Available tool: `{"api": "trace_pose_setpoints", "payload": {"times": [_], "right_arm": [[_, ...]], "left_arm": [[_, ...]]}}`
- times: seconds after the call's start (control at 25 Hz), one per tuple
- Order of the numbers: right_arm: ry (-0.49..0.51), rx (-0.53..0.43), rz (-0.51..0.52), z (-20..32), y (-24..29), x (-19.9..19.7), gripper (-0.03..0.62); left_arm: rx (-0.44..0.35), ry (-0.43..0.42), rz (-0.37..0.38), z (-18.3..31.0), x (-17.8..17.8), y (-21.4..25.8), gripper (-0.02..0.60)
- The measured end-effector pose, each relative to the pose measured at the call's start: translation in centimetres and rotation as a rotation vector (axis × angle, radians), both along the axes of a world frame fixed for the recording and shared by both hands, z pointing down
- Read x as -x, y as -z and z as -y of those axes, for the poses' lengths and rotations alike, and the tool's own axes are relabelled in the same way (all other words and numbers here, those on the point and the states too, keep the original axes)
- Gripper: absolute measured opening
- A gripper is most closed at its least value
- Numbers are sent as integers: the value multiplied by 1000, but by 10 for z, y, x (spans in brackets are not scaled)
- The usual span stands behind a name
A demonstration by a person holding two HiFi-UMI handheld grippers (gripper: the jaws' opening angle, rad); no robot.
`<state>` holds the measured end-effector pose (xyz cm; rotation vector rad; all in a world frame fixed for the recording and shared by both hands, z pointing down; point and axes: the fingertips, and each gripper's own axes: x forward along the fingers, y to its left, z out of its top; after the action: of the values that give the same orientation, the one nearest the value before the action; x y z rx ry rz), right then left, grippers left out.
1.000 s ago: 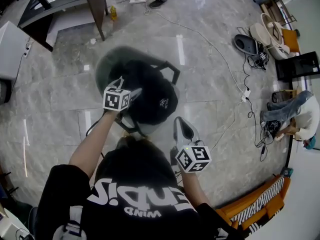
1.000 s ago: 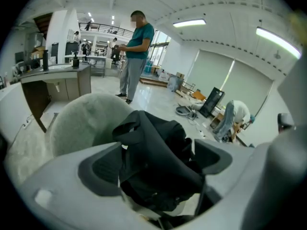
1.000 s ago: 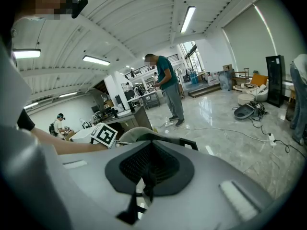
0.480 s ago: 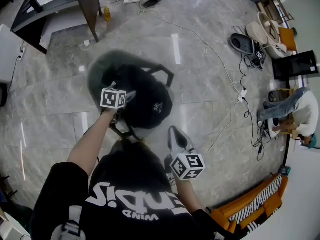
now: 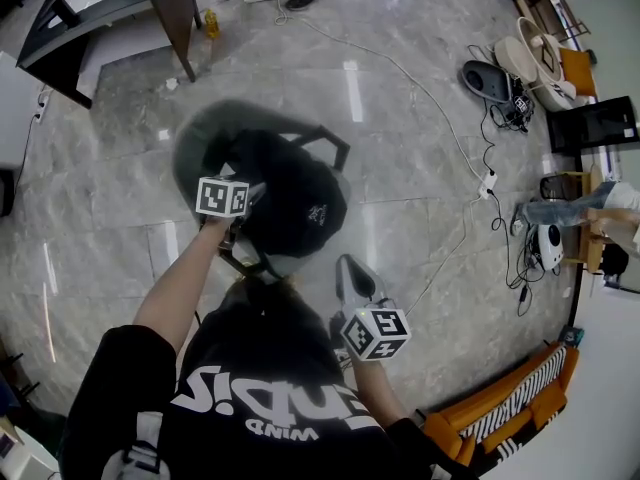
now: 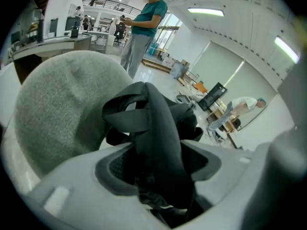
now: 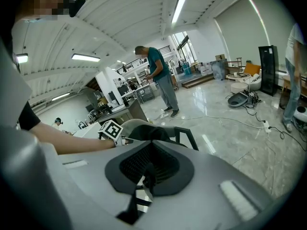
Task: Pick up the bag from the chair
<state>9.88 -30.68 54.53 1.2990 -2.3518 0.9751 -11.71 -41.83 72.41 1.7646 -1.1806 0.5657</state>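
Observation:
A black bag (image 5: 295,203) lies on the seat of a grey round-backed chair (image 5: 200,133), straight ahead of me on the floor. My left gripper (image 5: 252,196) reaches onto the bag's left side. In the left gripper view the left gripper (image 6: 158,166) is shut on a black strap (image 6: 160,128) of the bag, with the grey chair back (image 6: 62,114) behind it. My right gripper (image 5: 348,266) hangs near my body, right of the chair and clear of the bag. The right gripper (image 7: 149,164) is shut with nothing in it, and the bag (image 7: 146,132) shows beyond it.
A dark desk (image 5: 110,3) stands at the far left, with a yellow bottle (image 5: 210,23) by its leg. A person (image 7: 160,75) stands beyond the chair. White cables (image 5: 440,118) trail across the marble floor to the right. An orange striped seat (image 5: 510,408) sits at the lower right.
The left gripper has stayed shut on the bag's strap, shifting slightly left. The right gripper has dropped back a little toward my body.

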Motion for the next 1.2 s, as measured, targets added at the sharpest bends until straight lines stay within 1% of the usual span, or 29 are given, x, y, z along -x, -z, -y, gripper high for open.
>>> {"api": "trace_pose_setpoints", "payload": {"times": [0.12, 0.28, 0.44, 0.72, 0.88, 1.0, 1.2], "right_arm": [[0, 7, -1, -2, -2, 0, 2], [-3, 9, -3, -4, -4, -2, 2], [-7, 6, -3, -6, -5, -5, 2], [-12, -3, 1, -8, -4, -5, 2], [-14, -6, 2, -11, -2, -8, 2], [-19, -9, 2, -13, -1, -14, 2], [-30, -24, 5, -15, 6, -20, 2]], "left_arm": [[5, 5, -34, -4, -3, 0, 188], [-4, 7, -78, -13, -9, 2, 87], [-28, -25, -106, -24, -19, 8, 74], [-73, -56, -171, -41, -32, 19, 67], [-97, -26, -210, -49, -36, 30, 63], [-101, -5, -271, -55, -48, 41, 61], [-150, 29, -356, -59, -62, 67, 58]]}}
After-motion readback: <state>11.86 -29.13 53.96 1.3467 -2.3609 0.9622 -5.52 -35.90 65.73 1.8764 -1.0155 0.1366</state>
